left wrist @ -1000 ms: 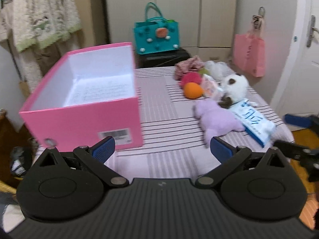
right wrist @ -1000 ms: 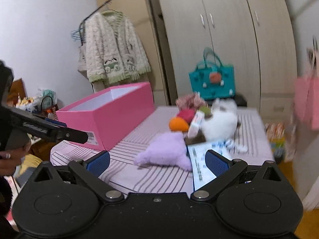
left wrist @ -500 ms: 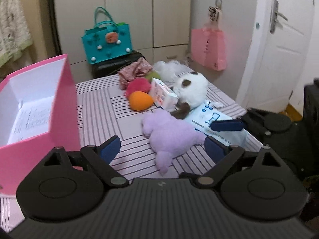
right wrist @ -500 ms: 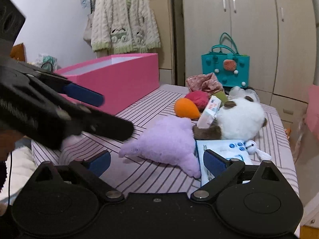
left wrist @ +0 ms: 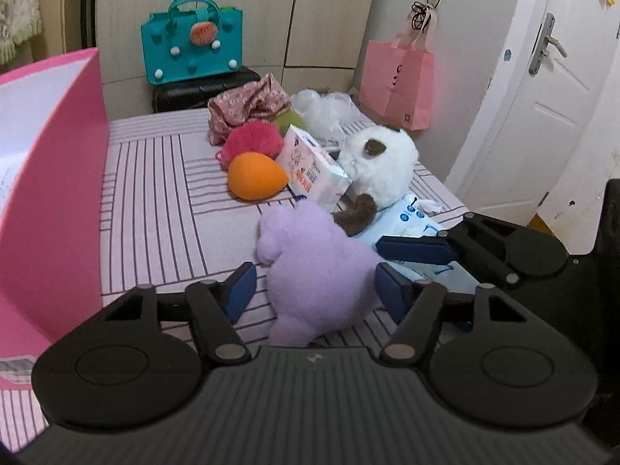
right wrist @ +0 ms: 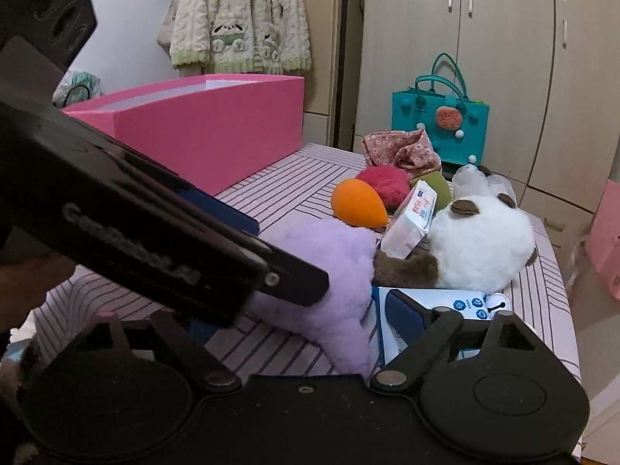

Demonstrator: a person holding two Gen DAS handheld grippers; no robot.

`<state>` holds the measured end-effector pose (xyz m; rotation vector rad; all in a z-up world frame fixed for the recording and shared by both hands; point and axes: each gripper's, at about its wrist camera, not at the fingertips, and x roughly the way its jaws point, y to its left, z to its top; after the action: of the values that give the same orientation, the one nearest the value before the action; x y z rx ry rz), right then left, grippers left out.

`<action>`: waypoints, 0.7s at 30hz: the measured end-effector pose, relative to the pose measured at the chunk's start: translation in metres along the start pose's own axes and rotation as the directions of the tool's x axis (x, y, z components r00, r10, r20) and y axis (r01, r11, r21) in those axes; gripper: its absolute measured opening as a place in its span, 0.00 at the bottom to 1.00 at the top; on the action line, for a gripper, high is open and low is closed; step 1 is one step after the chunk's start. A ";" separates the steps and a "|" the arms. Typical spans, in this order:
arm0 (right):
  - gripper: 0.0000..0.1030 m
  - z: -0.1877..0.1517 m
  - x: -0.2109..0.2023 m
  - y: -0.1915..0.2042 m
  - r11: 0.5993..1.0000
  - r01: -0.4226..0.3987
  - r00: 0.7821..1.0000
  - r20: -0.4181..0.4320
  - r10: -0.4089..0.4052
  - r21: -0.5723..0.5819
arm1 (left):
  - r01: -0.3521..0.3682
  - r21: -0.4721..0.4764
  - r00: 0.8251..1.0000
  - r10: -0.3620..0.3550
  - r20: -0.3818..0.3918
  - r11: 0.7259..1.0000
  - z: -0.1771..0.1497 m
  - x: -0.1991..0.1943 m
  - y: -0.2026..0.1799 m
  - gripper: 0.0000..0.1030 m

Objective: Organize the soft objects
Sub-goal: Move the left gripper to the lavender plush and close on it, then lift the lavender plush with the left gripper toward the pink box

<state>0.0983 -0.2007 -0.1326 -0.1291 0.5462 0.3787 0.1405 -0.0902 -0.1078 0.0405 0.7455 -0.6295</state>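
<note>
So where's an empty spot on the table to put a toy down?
The bare striped cloth between the pink box and the orange toy. The other side is crowded: purple plush, white plush, packets.

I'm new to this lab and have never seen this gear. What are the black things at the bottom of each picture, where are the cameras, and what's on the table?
No robot here: a person holds a hand-operated claw in each hand, and a fisheye camera on each looks forward along its two blue-padded fingers. One picture comes from the left claw, the other from the right claw. On the striped table lie a purple plush, an orange soft toy, a red fluffy ball, a white plush, a tissue pack and a floral cloth, beside an open pink box. Both claws are open. The left one straddles the purple plush without squeezing it; nothing is held.
</note>
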 end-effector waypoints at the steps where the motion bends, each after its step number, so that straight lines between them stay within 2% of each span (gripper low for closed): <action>1: 0.84 0.000 0.001 0.001 1.000 0.002 1.000 0.001 -0.002 0.003 | 0.008 -0.006 1.000 -0.008 -0.004 1.000 -0.001 0.002 0.001 0.58; 2: 0.81 0.001 0.002 0.000 1.000 0.001 1.000 0.002 -0.001 0.008 | 0.024 -0.019 1.000 -0.024 -0.011 1.000 -0.002 0.004 0.003 0.54; 6: 0.69 0.000 0.004 -0.001 0.999 0.002 1.000 -0.004 -0.002 0.046 | 0.039 -0.054 0.999 -0.040 -0.008 0.998 -0.004 0.005 0.009 0.52; 10: 0.68 -0.005 0.006 -0.006 0.994 -0.014 1.000 0.000 0.014 0.105 | 0.057 -0.083 0.998 -0.058 -0.004 0.995 -0.005 0.005 0.014 0.51; 21: 0.61 -0.005 0.006 0.002 0.990 0.026 1.000 0.011 -0.028 0.136 | 0.048 -0.104 0.998 -0.051 -0.031 0.993 -0.006 0.004 0.012 0.50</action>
<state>0.0999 -0.1982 -0.1398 -0.0027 0.5550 0.3144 0.1458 -0.0806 -0.1168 -0.0628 0.8126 -0.6377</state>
